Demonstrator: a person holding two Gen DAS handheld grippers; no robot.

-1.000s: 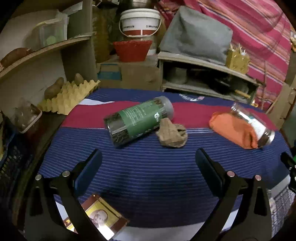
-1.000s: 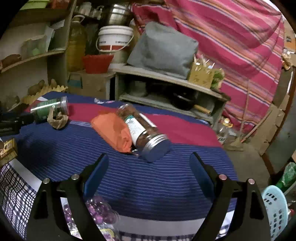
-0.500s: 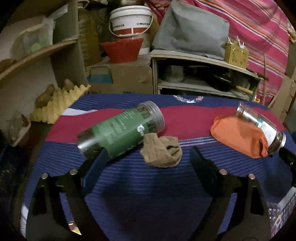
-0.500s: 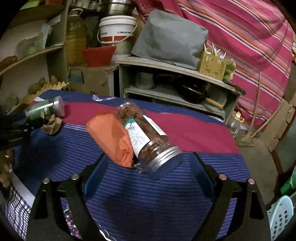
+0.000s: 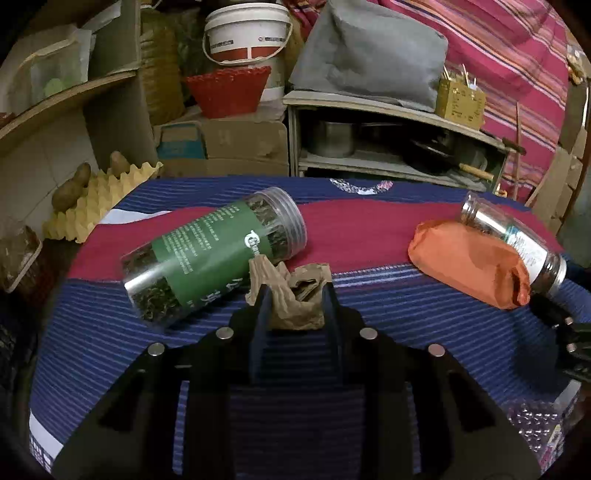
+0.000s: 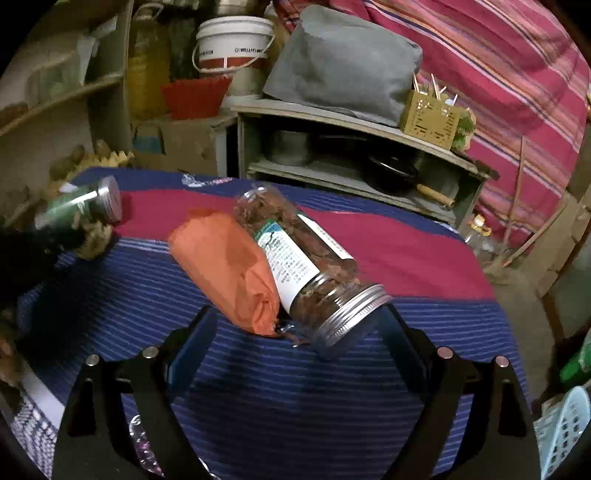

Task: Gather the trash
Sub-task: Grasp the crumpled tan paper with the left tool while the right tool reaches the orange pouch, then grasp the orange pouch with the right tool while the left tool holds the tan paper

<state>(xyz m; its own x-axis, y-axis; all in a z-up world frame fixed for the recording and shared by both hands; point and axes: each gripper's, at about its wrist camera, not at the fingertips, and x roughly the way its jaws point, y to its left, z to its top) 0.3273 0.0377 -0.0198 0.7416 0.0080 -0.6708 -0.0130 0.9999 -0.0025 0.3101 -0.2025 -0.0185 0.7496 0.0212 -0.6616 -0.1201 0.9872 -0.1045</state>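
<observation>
The left gripper (image 5: pixel 295 291) has its two fingers pressed in on the crumpled brown paper (image 5: pixel 293 295), which lies on the striped cloth (image 5: pixel 369 236) touching the near side of the green-labelled jar (image 5: pixel 214 254) (the jar is on its side, lid end pointing away). To the right of that jar, well apart, an orange wrapper (image 6: pixel 229 266) leans against a glass jar (image 6: pixel 306 262) with a metal lid. The right gripper (image 6: pixel 295 332) hangs just before these two, fingers spread wide and holding nothing.

Print on the green-labelled jar (image 5: pixel 214 254) and white bucket (image 5: pixel 246 35) is illegible.
</observation>
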